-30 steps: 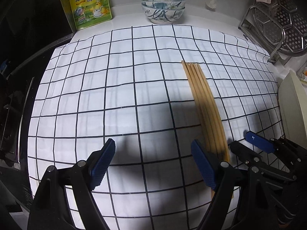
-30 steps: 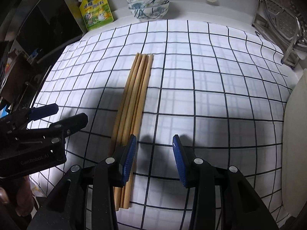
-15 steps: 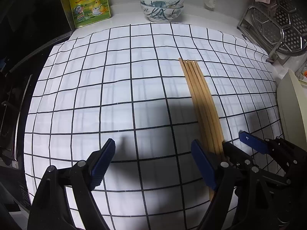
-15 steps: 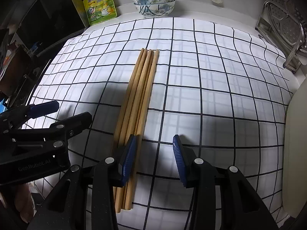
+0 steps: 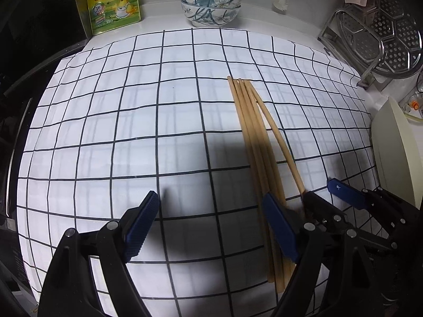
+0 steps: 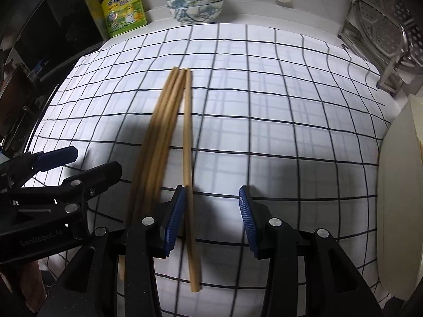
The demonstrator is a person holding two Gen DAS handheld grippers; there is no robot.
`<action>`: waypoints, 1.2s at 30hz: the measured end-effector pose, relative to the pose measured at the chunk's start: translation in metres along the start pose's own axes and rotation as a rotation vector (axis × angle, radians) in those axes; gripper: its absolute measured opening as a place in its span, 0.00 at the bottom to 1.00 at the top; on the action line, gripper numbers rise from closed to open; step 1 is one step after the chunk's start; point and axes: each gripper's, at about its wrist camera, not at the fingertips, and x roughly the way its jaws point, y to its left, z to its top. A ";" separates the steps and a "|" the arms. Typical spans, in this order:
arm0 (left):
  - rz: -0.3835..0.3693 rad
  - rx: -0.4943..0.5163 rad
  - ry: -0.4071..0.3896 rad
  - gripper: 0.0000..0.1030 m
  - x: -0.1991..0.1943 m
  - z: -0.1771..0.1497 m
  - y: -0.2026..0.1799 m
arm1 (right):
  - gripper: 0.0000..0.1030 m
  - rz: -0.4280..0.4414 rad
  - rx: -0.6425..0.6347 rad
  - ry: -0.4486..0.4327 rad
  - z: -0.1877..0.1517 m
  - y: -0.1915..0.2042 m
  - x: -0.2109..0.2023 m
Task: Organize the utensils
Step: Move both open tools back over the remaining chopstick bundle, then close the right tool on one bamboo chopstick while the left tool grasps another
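Nearest to you, your left gripper (image 5: 211, 227) has its fingers spread wide apart with nothing between them, hovering over the checked cloth (image 5: 132, 132). Its right finger (image 5: 280, 227) covers the near ends of the bundled chopsticks (image 5: 253, 142). Your right gripper (image 6: 210, 222) also has its fingers apart, and one separate chopstick (image 6: 188, 158) runs through the gap, lying right against the inner face of its left finger (image 6: 173, 222); you cannot tell whether they touch. The other three sticks lie together just outside that finger, between your two grippers, blurred at their near ends. All four converge at their far tips around the middle of the cloth. Well beyond them, at the back wall, stand stacked floral bowls (image 5: 211, 2) and a yellow seasoning pouch (image 5: 113, 2) to their left. A metal rack (image 5: 370, 39) stands at the far right.
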 end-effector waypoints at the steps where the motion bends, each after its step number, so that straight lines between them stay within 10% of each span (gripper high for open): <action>1: 0.000 0.004 -0.002 0.77 0.000 0.000 -0.001 | 0.39 -0.001 0.007 0.000 0.000 -0.003 0.000; 36: 0.060 -0.031 0.000 0.80 0.010 -0.004 0.017 | 0.40 -0.029 0.000 -0.011 0.009 -0.015 0.005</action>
